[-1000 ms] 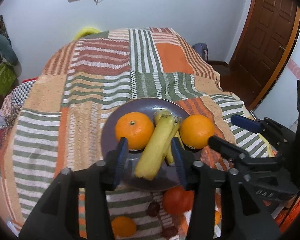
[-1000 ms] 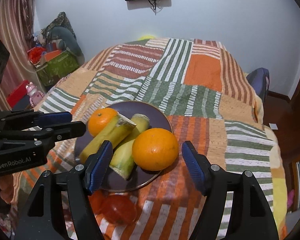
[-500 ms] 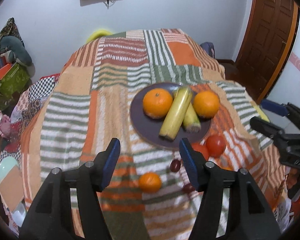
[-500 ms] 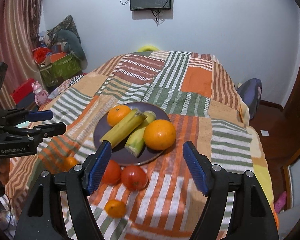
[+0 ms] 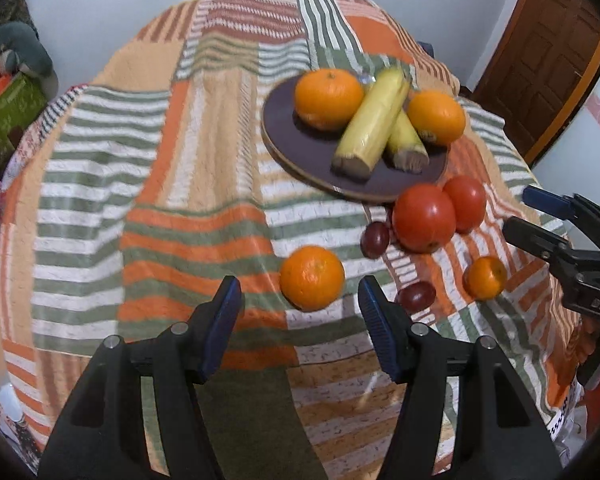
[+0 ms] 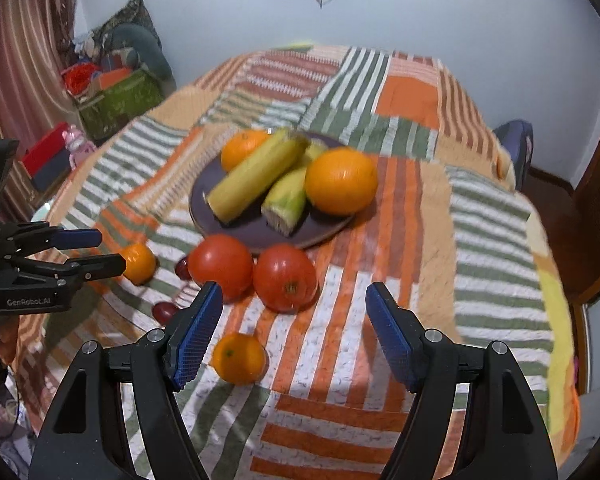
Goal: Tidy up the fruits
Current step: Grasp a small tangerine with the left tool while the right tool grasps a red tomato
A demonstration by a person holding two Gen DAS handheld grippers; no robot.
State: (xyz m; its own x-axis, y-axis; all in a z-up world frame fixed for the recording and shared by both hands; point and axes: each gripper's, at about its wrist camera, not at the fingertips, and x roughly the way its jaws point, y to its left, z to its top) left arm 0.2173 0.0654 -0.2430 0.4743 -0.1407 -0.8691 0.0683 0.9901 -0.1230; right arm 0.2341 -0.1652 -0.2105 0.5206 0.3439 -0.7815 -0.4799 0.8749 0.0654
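Striped patchwork cloth (image 5: 180, 160) now fills both views — both grippers have pulled back from the dark round plate (image 5: 284, 136) of oranges and bananas. Left gripper (image 5: 300, 312) and right gripper (image 6: 294, 320) gape wide, empty; loose small orange tangerine (image 5: 312, 278) and red tomatoes (image 6: 284, 278) likely come next.

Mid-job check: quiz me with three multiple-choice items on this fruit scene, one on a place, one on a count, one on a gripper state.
1. The two tomatoes lie:
A. on the plate
B. on the blanket beside the plate
C. on the floor

2. Oranges on the plate:
A. one
B. two
C. four

3. The left gripper is:
A. open, empty
B. shut on an orange
C. shut on a banana

Answers: B, they rest on the blanket at the plate's near rim; B, one orange either side of the bananas; A, jaws apart, nothing between.
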